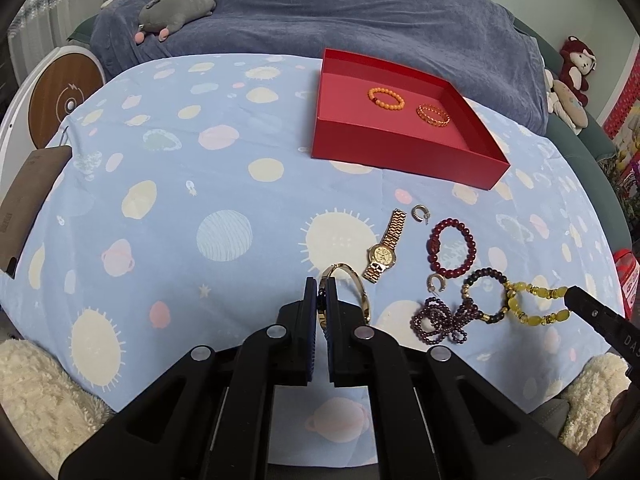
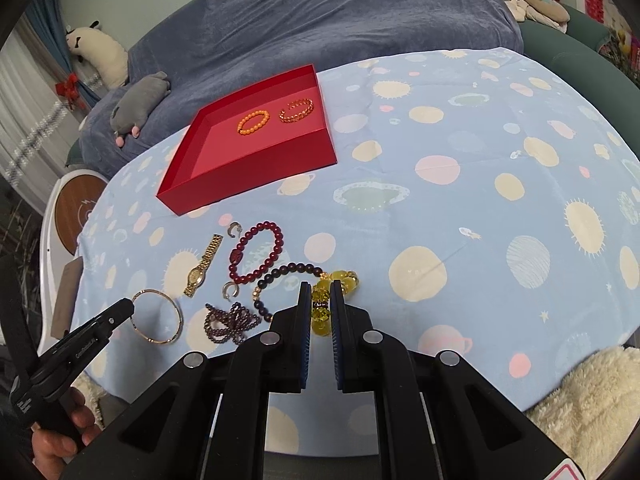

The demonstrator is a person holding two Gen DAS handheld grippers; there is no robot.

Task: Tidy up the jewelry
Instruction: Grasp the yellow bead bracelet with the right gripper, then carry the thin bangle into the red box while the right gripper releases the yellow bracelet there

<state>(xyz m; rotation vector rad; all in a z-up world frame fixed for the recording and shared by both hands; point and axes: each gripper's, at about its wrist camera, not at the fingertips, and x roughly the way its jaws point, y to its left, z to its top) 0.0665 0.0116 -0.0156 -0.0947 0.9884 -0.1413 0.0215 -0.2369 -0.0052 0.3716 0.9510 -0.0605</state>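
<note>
The left gripper (image 1: 321, 288) is clenching the rim of the gold bangle (image 1: 352, 288), which is lying on the blue planet-print cloth (image 1: 180, 200). The right gripper (image 2: 321, 292) is pinching the yellow bead bracelet (image 2: 322, 312), its pads pressed against the beads on either side. Between the two pieces, the rest of the jewelry is sitting loose on the cloth: a gold watch (image 1: 384, 246), a dark red bead bracelet (image 1: 454, 246), a dark bead bracelet (image 1: 486, 294) touching the yellow one, a bunched purple bead strand (image 1: 438, 320), and two small hoop earrings (image 1: 420, 213) (one beyond the watch, one near the purple strand). Farther back, the red tray (image 1: 400, 148) is holding an orange bead bracelet (image 1: 386, 98) and a gold chain bracelet (image 1: 433, 114), lying side by side and apart.
</note>
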